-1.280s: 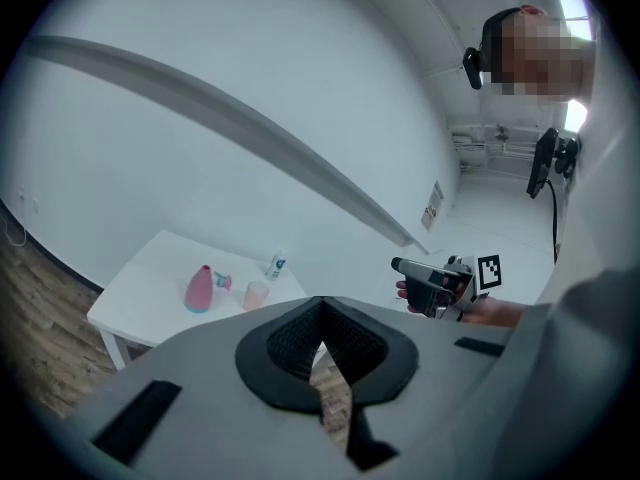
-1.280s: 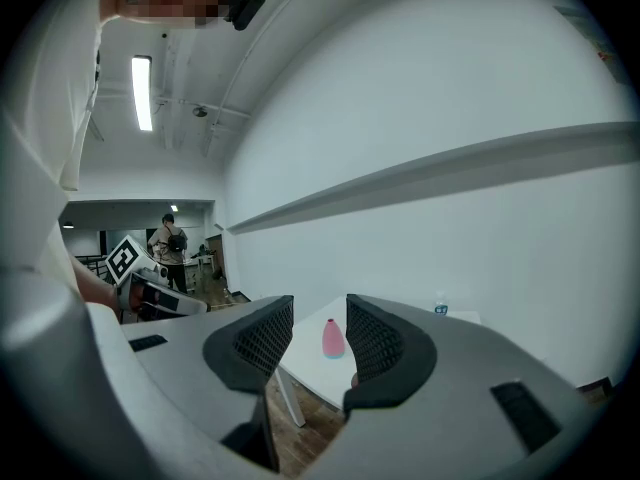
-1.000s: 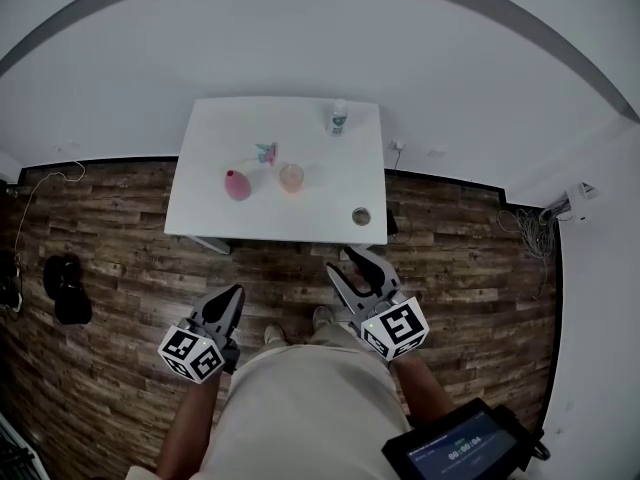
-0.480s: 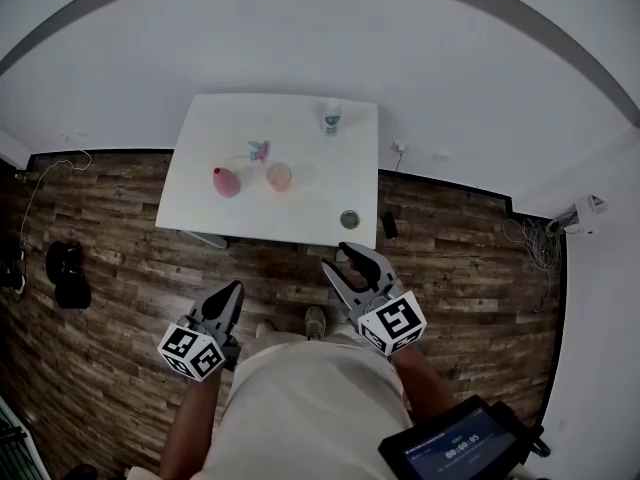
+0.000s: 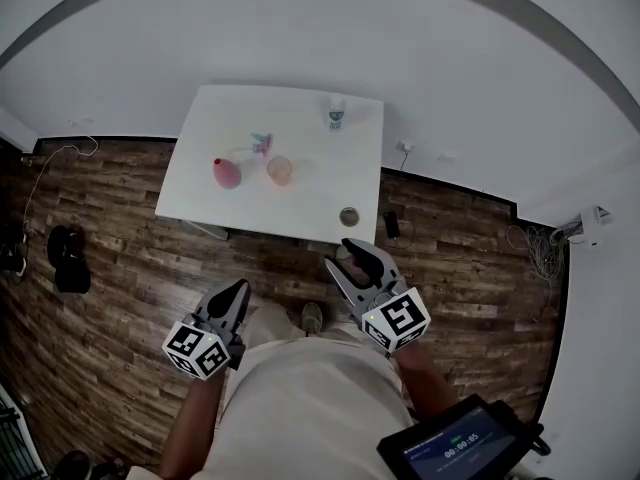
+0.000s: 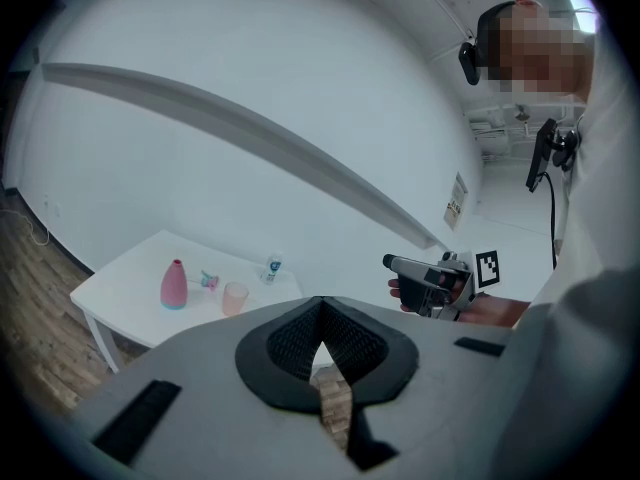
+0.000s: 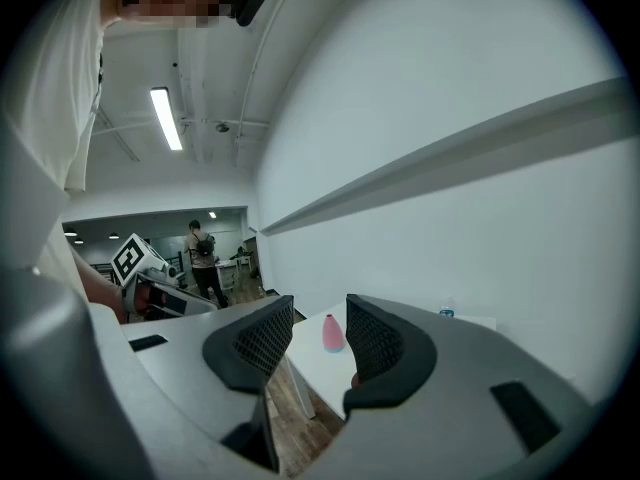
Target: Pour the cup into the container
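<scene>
A white table [image 5: 200, 128] stands ahead on the wooden floor. On it are a pink bottle-shaped container [image 5: 226, 173] [image 6: 174, 285] [image 7: 332, 334] and, just right of it, a translucent orange cup [image 5: 279, 170] [image 6: 235, 297]. Both grippers hang at waist height, well short of the table. My left gripper [image 5: 238, 288] [image 6: 320, 303] is shut, its pads meeting at the tips with nothing held. My right gripper [image 5: 342, 258] [image 7: 318, 313] shows a gap between its pads and holds nothing; the pink container is far off beyond that gap.
A small bottle [image 5: 337, 114] [image 6: 273, 267] stands at the table's far right, a small colourful object [image 5: 262, 144] behind the cup, a round lid-like item [image 5: 348, 216] near the front right edge. A black bag [image 5: 68, 258] lies on the floor at left. A tablet [image 5: 455, 448] hangs at my right hip.
Both grippers have shifted a little with the person's step, and the table sits slightly higher and further left in the head view. The jaws look the same.
</scene>
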Demonstrator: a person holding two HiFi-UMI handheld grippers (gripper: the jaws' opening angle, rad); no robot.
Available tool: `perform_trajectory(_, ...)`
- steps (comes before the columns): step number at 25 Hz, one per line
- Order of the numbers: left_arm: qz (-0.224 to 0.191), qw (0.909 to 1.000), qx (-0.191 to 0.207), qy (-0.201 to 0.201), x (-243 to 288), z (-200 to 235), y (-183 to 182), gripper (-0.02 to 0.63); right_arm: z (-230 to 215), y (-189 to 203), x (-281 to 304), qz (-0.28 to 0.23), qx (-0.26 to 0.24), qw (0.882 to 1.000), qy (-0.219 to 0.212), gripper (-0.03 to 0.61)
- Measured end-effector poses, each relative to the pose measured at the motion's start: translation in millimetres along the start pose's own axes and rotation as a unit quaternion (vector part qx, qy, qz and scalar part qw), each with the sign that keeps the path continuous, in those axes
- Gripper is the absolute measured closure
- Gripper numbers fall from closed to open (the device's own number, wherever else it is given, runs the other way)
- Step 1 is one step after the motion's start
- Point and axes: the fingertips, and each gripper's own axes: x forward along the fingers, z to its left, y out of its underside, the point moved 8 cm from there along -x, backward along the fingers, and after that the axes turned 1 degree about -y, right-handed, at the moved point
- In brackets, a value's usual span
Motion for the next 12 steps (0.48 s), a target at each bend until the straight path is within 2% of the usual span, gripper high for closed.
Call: perform_trajectory(12, -0.001, 0.9995, -0.024, -0.019, -3, 17, 10, 0.603, 0, 10, 30, 0.021, 0.005, 1.0, -0.02, 0.43)
